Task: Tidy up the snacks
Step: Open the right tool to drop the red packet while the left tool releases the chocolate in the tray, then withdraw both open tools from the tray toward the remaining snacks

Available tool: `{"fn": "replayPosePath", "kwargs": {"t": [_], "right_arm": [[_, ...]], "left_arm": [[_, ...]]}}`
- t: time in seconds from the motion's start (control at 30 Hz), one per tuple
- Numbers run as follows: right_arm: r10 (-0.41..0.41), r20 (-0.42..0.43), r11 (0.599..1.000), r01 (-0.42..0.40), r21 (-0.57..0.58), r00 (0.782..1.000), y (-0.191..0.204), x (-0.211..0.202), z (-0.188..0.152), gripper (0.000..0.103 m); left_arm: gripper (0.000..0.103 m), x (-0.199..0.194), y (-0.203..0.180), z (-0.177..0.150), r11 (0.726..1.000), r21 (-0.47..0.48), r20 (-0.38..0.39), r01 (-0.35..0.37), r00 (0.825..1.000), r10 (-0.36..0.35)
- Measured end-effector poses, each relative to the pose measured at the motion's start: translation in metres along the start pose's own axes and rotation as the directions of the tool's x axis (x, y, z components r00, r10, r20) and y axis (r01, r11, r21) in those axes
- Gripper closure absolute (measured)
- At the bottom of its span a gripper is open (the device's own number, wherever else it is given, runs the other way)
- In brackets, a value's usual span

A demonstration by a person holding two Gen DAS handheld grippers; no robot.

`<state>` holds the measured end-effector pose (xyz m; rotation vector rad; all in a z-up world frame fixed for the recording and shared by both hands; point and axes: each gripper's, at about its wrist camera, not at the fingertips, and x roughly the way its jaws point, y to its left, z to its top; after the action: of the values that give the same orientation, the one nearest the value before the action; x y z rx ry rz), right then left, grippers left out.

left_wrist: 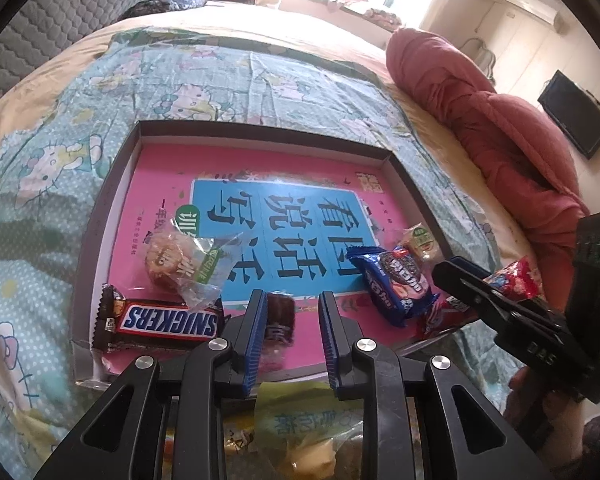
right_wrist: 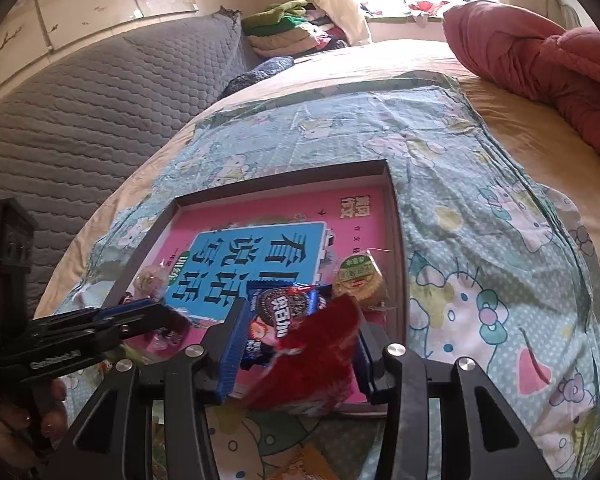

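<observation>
Left hand-held gripper jaws apart over the tray, right hand-held gripper clamped on red snack packet, Oreo pack beside.

The red packet is motion-blurred, its print unreadable; yellow bags at bottom edge are cut off.

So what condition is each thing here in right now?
Left gripper: open, holding nothing.
Right gripper: shut on the red packet.
Snickers bar: wrapped, flat in the tray.
Oreo pack: sealed, in the tray.
Round cake: wrapped, in the tray.
</observation>
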<state>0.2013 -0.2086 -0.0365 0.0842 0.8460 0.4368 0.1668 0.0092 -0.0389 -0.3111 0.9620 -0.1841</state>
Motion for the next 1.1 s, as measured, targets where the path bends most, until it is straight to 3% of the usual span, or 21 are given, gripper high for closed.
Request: {"fn": "replayPosePath", "kwargs": {"t": [0.5, 1.1], "right_arm": [[0.026, 0.114, 0.977, -0.049, 0.207, 0.993, -0.044, -0.027, 0.009, 0.047], [-0.015, 0.233, 0.972, -0.041, 0.23, 0.972, -0.051, -0.079, 0.01, 0.043]], "left_arm": [[0.072, -0.015, -0.004, 0.002, 1.0, 0.005, 0.016, 0.029, 0.999, -0.029], [0.055, -0.048, 0.001, 0.0, 1.0, 0.009, 0.064, 0.008, 0.998, -0.009]]}}
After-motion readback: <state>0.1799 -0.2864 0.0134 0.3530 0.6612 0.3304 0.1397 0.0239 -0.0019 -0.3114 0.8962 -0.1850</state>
